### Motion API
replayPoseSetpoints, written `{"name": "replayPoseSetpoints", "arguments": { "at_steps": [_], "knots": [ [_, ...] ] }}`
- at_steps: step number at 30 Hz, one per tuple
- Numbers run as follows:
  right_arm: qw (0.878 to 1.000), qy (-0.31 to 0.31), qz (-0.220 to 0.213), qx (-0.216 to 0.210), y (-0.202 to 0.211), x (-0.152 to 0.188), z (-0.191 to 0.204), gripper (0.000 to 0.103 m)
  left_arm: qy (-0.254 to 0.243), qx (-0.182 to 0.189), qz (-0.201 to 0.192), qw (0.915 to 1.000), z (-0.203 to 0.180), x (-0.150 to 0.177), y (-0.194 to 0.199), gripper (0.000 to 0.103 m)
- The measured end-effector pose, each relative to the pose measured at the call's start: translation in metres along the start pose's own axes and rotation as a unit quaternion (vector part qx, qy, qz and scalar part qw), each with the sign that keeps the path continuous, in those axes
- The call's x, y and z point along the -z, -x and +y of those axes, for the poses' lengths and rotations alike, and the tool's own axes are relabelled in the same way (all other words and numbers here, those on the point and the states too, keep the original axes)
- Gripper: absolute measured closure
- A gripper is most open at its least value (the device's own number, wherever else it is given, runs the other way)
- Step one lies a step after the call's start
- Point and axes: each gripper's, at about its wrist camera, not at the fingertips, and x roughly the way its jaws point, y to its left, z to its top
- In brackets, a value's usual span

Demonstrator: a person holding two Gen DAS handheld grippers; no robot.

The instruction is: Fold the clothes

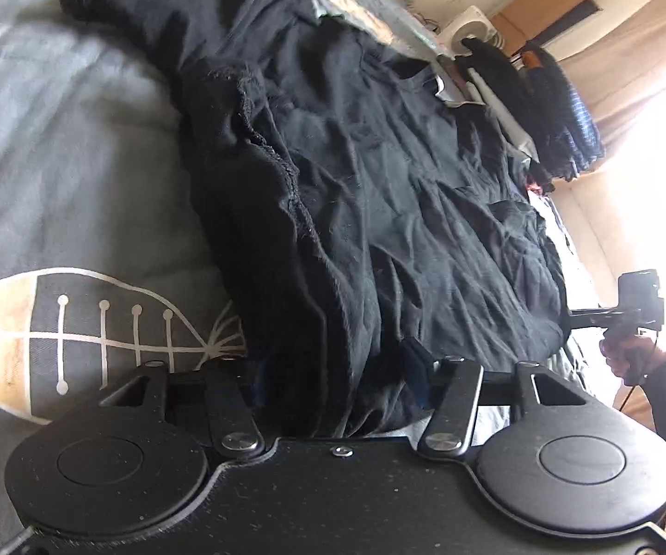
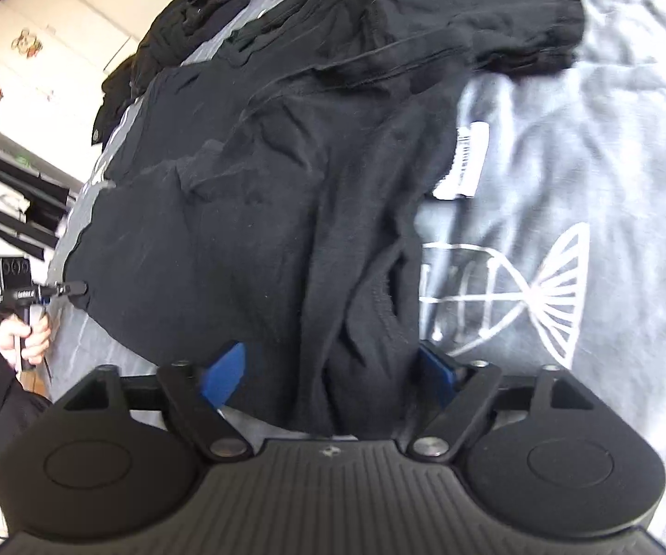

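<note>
We hold one gripper in each hand over a bed covered by a grey duvet [image 1: 69, 152] printed with a white fish skeleton [image 1: 78, 323]. The black garment [image 1: 379, 194] lies spread and heavily creased across the middle of the bed, reaching away from us toward the far edge, where more dark clothes [image 1: 536, 106] are heaped.

In the left wrist view, the left gripper [image 1: 333, 384] has a thick bunch of the garment's near hem between its jaws; the fabric fills the gap and hides the pads, so the jaws look clamped on it. Off to the right of that view we see the right gripper [image 1: 629, 310] held at the bed's edge by a hand [image 1: 629, 356] in a dark sleeve.

In the right wrist view, the right gripper [image 2: 333, 370] shows its blue pads [image 2: 226, 370] either side of a gathered fold of the same garment, the cloth running down between them; the jaws stand fairly wide, yet the bundle fills the space and they appear to grip it. A white care label [image 2: 465, 162] sticks out from the garment's edge onto the duvet, just beside the fish print. At the left of this view, the left gripper's tip touches the garment's hem at the bed's edge.
</note>
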Motion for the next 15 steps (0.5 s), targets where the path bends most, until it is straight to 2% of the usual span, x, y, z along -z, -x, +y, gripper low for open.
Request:
{"name": "replayPoseSetpoints", "arguments": {
  "at_steps": [1,2,3,4,5,6,7,8,9,15],
  "knots": [
    [1.000,0.000,-0.002,-0.004,-0.002,-0.002,0.002,0.006,0.001,0.003,0.000,1.0000,0.000,0.000,-0.001,0.034],
    [1.000,0.000,-0.005,-0.004,-0.004,-0.002,0.004,0.005,0.001,0.005,0.001,1.0000,0.001,-0.001,-0.003,0.030],
    [1.000,0.000,-0.010,-0.001,-0.006,-0.002,0.007,0.005,0.000,0.007,0.002,1.0000,0.000,-0.001,-0.002,0.030],
    [1.000,0.001,-0.015,0.001,-0.007,-0.002,0.008,0.008,-0.002,0.008,0.002,1.0000,-0.001,0.000,0.000,0.032],
    [1.000,0.001,-0.020,0.004,-0.007,-0.003,0.010,0.011,-0.004,0.009,0.003,1.0000,-0.002,0.001,0.002,0.046],
    [1.000,-0.003,-0.024,0.006,-0.006,-0.003,0.010,0.023,-0.006,0.010,0.004,0.9999,-0.002,0.001,0.004,0.060],
    [1.000,-0.011,-0.028,0.010,-0.004,-0.004,0.008,0.060,-0.008,0.011,0.004,0.9999,-0.003,0.002,0.006,0.081],
    [0.999,-0.022,-0.031,0.008,-0.001,-0.004,0.005,0.081,-0.010,0.011,0.005,0.9999,-0.004,0.003,0.008,0.084],
    [0.999,-0.030,-0.035,0.002,0.002,-0.003,0.003,0.088,-0.012,0.012,0.006,0.9998,-0.005,0.004,0.010,0.085],
    [0.998,-0.022,-0.051,-0.013,0.020,0.005,0.025,0.093,-0.024,0.018,0.010,0.9995,-0.011,0.008,0.022,0.091]
  ]
}}
